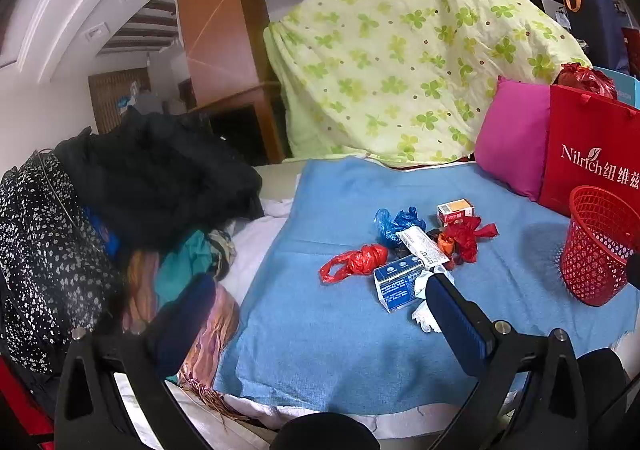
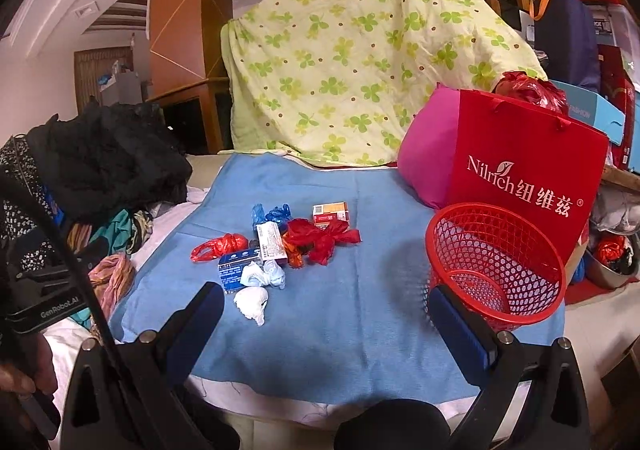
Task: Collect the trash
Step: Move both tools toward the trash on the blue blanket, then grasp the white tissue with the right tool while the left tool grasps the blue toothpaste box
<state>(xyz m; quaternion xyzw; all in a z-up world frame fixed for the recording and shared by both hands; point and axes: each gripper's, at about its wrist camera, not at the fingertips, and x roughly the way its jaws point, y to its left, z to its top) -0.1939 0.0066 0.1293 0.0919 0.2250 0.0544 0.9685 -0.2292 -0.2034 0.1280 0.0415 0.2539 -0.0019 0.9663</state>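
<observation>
Basically nothing grabbed yet: left gripper [image 1: 320,310] and right gripper [image 2: 324,314] both spread wide, empty. Trash pile [image 2: 276,246] sits mid blue cloth [image 2: 340,330], ahead-left of the right fingers; red basket [image 2: 496,266] right. White wad [image 2: 252,304] nearest.

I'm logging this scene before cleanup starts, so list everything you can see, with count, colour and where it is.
Basket: one, red mesh, right on the blue cloth, holding no trash.
Blue cloth: one, spread over the bed.
Plastic bags: about three, red and blue, crumpled mid-cloth.
Small boxes: three; red-orange, white, blue; among the bags.
Tissue wads: two, white and pale blue, nearest the camera.
Gift bag: one, red, behind the basket.
Pillow: one, pink, beside the gift bag.
Quilt: one, green clover print, at the back.
Clothes pile: dark and mixed, left.
Left gripper: open.
Right gripper: open.
</observation>
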